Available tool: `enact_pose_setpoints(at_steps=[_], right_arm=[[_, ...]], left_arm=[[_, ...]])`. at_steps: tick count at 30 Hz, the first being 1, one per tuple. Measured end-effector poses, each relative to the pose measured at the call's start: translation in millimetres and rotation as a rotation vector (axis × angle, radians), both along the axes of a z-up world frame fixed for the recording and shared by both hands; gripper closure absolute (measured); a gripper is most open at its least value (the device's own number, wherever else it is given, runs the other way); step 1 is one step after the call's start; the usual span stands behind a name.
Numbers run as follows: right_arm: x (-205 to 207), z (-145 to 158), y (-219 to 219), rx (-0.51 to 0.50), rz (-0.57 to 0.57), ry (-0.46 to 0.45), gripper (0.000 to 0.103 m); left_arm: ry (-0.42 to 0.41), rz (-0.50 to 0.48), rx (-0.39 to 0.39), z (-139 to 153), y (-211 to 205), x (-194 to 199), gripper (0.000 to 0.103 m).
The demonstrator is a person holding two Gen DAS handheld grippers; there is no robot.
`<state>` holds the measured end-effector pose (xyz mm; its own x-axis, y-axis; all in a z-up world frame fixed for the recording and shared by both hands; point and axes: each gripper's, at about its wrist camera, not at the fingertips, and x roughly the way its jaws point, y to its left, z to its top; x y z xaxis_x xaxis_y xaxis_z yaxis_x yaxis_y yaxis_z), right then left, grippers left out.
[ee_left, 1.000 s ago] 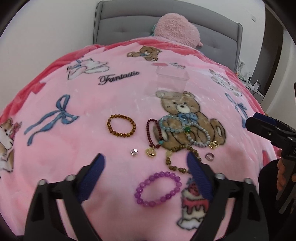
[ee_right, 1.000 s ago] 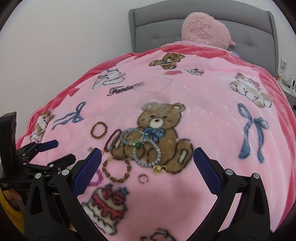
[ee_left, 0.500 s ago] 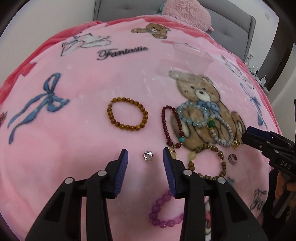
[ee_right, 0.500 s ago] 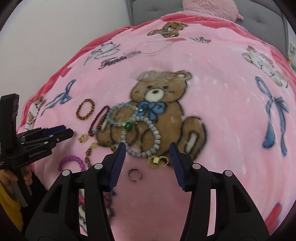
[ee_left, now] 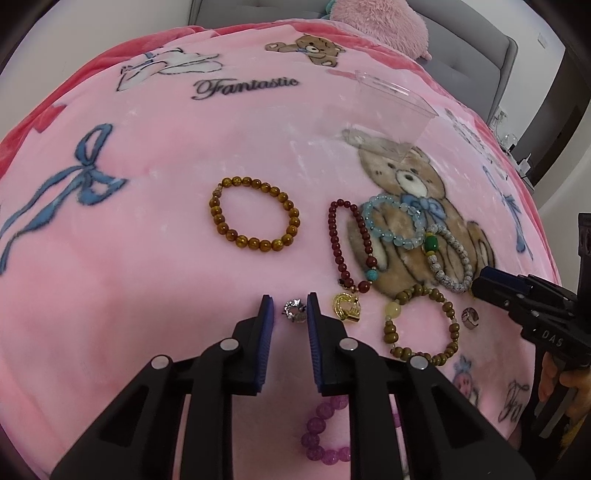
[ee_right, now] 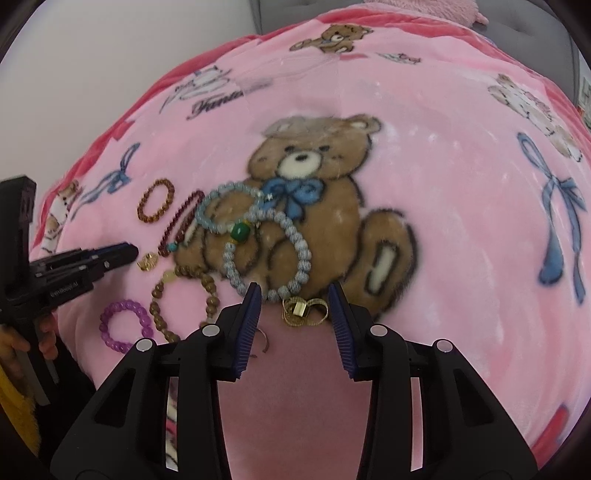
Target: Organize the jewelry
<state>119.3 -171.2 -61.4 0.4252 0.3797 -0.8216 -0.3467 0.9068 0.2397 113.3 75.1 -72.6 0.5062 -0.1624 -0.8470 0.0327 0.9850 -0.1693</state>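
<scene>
Jewelry lies on a pink blanket (ee_left: 155, 236). My left gripper (ee_left: 290, 301) is low over it, its jaws narrowly open around a small silver sparkly ring (ee_left: 293, 311). A gold heart charm (ee_left: 347, 307) lies just to its right. My right gripper (ee_right: 295, 291) is open, its jaws on either side of a pair of gold rings (ee_right: 304, 311). A thin silver ring (ee_right: 263, 338) lies by its left finger. An amber bead bracelet (ee_left: 255, 214), dark red bracelet (ee_left: 347, 247), pale blue bracelet (ee_left: 393, 221), grey beaded bracelet (ee_right: 273, 254), brown wooden bracelet (ee_left: 421, 325) and purple bracelet (ee_right: 123, 325) lie around.
A clear plastic box (ee_left: 384, 114) stands on the blanket beyond the jewelry, over the printed bear's head. A pink plush (ee_left: 376, 22) and a grey headboard (ee_left: 476, 59) are at the far end. A nightstand with small items (ee_left: 513, 147) is at the right.
Both grippers have moved down and forward toward the blanket and narrowed their jaws. The left now brackets the silver ring, the right brackets the gold rings.
</scene>
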Motion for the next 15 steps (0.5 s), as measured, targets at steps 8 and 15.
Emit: enact_pose_setpoints(at_steps=[8,15], right_arm=[[1.6,-7.6,2.9,-0.048,-0.005,0.007,0.082],[-0.3,-5.5,1.1,-0.046,-0.009,-0.005,0.085]], left_arm=[[0.007,-0.003,0.022,-4.3,-3.5,1.9,0.085],[-0.007,0.001,0.036,-2.8,-4.9,0.2,0.091]])
